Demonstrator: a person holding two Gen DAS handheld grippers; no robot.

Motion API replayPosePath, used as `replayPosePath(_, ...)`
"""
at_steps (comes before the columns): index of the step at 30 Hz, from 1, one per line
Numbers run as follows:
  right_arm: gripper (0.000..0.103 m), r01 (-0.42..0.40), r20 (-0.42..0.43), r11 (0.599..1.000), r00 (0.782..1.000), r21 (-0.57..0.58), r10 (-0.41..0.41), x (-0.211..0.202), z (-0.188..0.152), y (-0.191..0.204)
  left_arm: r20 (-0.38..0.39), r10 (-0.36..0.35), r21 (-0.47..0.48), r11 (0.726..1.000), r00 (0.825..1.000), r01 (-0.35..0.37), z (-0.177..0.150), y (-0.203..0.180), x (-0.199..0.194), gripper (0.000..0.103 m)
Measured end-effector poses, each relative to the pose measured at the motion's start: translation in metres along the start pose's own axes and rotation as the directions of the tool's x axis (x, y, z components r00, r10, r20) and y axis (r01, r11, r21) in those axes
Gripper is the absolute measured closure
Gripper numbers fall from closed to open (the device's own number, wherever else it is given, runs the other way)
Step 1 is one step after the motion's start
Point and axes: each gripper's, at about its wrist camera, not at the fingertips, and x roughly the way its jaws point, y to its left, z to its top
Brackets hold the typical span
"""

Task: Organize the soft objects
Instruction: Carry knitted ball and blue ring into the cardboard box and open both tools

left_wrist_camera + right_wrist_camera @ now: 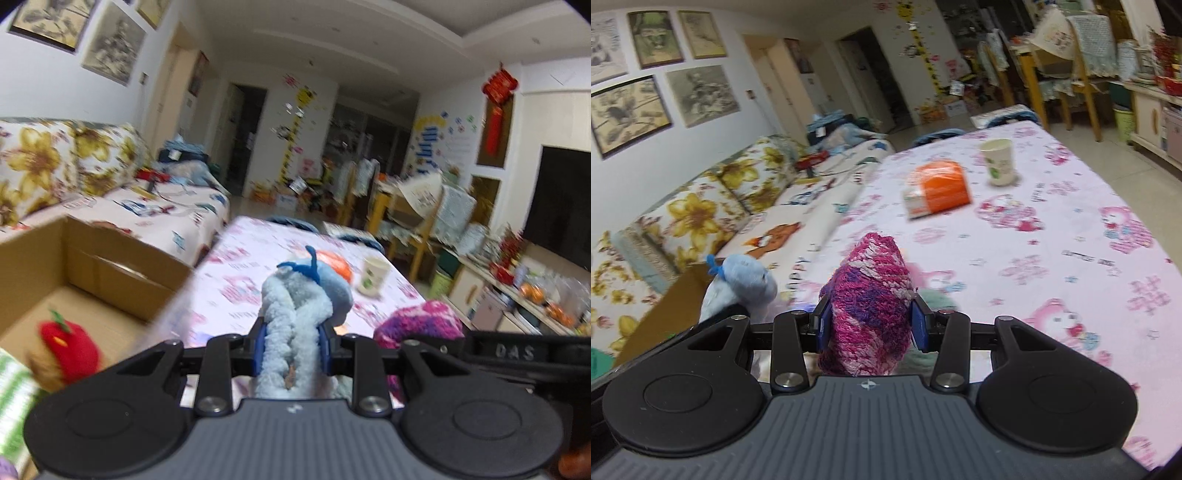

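Left claw clamped narrow on a blue plush, lifted clear of the worktop. Right claw clamped on a pink knit, also held aloft, just right of the plush. Near left: an open box, holding a red plush and something green-striped at the edge. Mid worktop: an orange pack, then a cup further right. Sofa beyond the box, far left. Step in hand, by my reading: carry phase, both soft things gripped, neither yet stowed. Next move likely calls for swinging left over the box, lowering inside its walls, then opening one claw at a time so the two loads do not tangle.
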Motion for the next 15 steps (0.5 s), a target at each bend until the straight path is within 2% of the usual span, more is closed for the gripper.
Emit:
replayPosePath(4, 0.05, -0.063, 0.002, 0.997, 0.998, -0.033, 0.063, 0.007, 0.004, 0.021, 0.048, 0.075, -0.034, 0.997, 0.996, -0.074, 0.008, 0.017, -0.014, 0.077)
replayPosePath(8, 0.05, -0.137, 0.003, 0.99, 0.991, -0.039, 0.137, 0.023, 0.014, 0.036, 0.087, 0.161, -0.096, 0.984, 0.983, -0.153, 0.017, 0.039, -0.026, 0.077)
replayPosePath(15, 0.049, -0.231, -0.002, 0.965, 0.972, -0.122, 0.233, 0.057, 0.026, 0.068, 0.12, 0.32, -0.196, 0.936, 0.94, -0.294, 0.025, 0.073, -0.04, 0.076)
